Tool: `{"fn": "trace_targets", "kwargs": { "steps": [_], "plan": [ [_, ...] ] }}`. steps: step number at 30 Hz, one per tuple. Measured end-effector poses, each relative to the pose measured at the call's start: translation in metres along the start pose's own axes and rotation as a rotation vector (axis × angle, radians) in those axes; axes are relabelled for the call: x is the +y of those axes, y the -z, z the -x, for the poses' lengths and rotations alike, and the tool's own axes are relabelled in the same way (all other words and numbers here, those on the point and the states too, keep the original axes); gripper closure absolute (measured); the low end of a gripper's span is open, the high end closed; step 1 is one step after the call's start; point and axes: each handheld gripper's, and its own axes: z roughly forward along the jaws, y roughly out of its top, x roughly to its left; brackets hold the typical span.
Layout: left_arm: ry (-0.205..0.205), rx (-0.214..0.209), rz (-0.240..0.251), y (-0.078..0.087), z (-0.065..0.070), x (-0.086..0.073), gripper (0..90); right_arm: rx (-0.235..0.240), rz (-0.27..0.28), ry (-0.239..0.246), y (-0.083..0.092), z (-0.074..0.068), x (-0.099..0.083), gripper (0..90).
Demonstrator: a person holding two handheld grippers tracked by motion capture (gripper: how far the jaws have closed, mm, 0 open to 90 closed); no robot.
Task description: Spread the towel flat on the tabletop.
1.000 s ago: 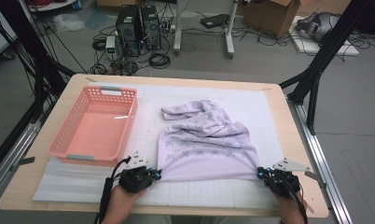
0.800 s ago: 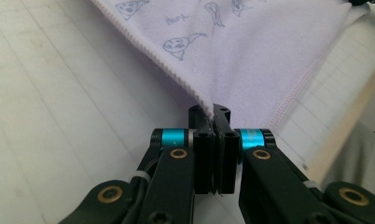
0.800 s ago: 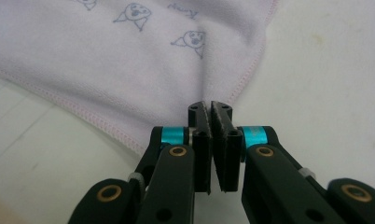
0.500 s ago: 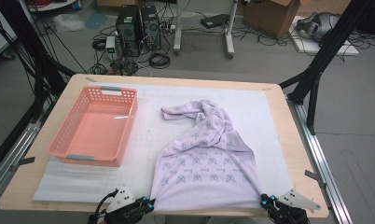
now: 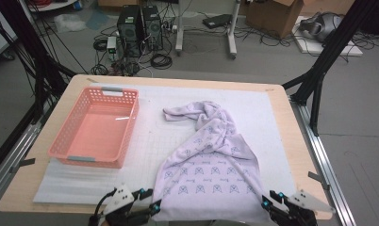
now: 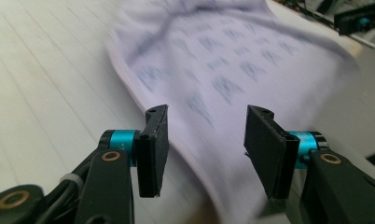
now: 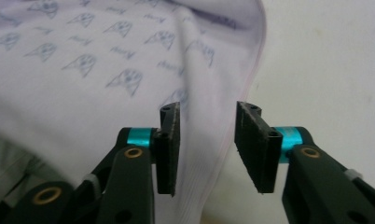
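At the near bench edge, left gripper [image 5: 147, 210] and right gripper [image 5: 271, 207] jaws just opened, releasing the lilac patterned cloth [image 5: 209, 176], now spread flatter, ready for folding.

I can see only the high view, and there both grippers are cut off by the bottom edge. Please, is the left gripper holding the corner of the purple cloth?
Observer: No. In the left gripper view, the left gripper has just been opening. Its jaws stand apart, and the edge of the cloth passes between them unpressed.
Operator: And the right gripper?
Observer: The right gripper has just been opening too. The stitched hem runs down between its jaws, and neither pad pinches it.
Operator: Is the cloth flat at that corner?
Observer: Not fully. In the right gripper view, a soft ridge runs up the cloth just beyond the jaws.
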Motion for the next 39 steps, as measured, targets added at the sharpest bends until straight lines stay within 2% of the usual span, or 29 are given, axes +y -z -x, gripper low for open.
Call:
{"fn": "trace_targets", "kwargs": {
  "steps": [2,4,7,9,11,12,14,15,16,17,18,21,25,29,32,36,38,39],
  "plan": [
    [0.011,0.022,-0.001,-0.013,-0.012,0.012,48.5,0.009,-0.011,0.019,-0.015,0.007,0.011,53.6],
    [0.028,0.044,-0.014,-0.028,-0.024,0.024,48.3,0.021,-0.029,0.034,-0.033,0.013,0.021,53.3],
    [0.053,0.056,-0.045,-0.048,-0.035,0.035,48.3,0.029,-0.06,0.055,-0.06,0.025,0.032,53.8],
    [0.058,0.054,-0.076,-0.062,-0.039,0.04,48.3,0.02,-0.084,0.043,-0.074,0.033,0.035,54.9],
    [0.059,0.043,-0.109,-0.075,-0.039,0.045,47.6,0.032,-0.074,0.014,-0.078,0.039,0.038,57.1],
    [0.044,0.035,-0.132,-0.081,-0.038,0.047,47.8,0.035,-0.079,0.02,-0.079,0.041,0.039,60.2],
    [-0.012,0.051,-0.205,-0.092,-0.034,0.051,50.7,0.034,-0.088,0.025,-0.079,0.044,0.04,64.5],
    [-0.058,0.073,-0.214,-0.092,-0.032,0.052,56.3,0.031,-0.088,0.019,-0.079,0.044,0.04,68.6],
    [-0.087,0.072,-0.225,-0.092,-0.032,0.052,78.2,0.033,-0.089,0.011,-0.078,0.046,0.04,73.6],
    [-0.074,0.075,-0.224,-0.091,-0.032,0.051,82.5,0.041,-0.085,-0.009,-0.078,0.047,0.04,81.3],
    [-0.061,0.075,-0.217,-0.089,-0.032,0.05,84.5,0.057,-0.081,-0.02,-0.078,0.047,0.039,84.1],
    [-0.023,0.087,-0.199,-0.077,-0.035,0.044,85.5,0.048,-0.086,-0.004,-0.073,0.043,0.036,86.4],
    [0.009,0.06,-0.173,-0.053,-0.033,0.031,85.5,0.048,-0.087,0.0,-0.059,0.035,0.026,86.7],
    [0.017,0.03,-0.163,-0.037,-0.024,0.02,85.5,0.06,-0.11,0.025,-0.046,0.028,0.019,86.8],
    [0.011,0.011,-0.162,-0.028,-0.017,0.015,85.4,0.082,-0.125,0.018,-0.037,0.025,0.013,86.8],
    [0.026,-0.027,-0.156,-0.018,-0.011,0.008,84.8,0.098,-0.143,0.026,-0.025,0.022,0.006,86.7],
    [0.02,-0.032,-0.146,-0.017,-0.01,0.008,82.2,0.107,-0.154,0.033,-0.021,0.019,0.004,86.4],
    [0.023,-0.023,-0.138,-0.017,-0.011,0.009,77.3,0.113,-0.155,0.034,-0.019,0.019,0.004,84.5]
  ]
}}
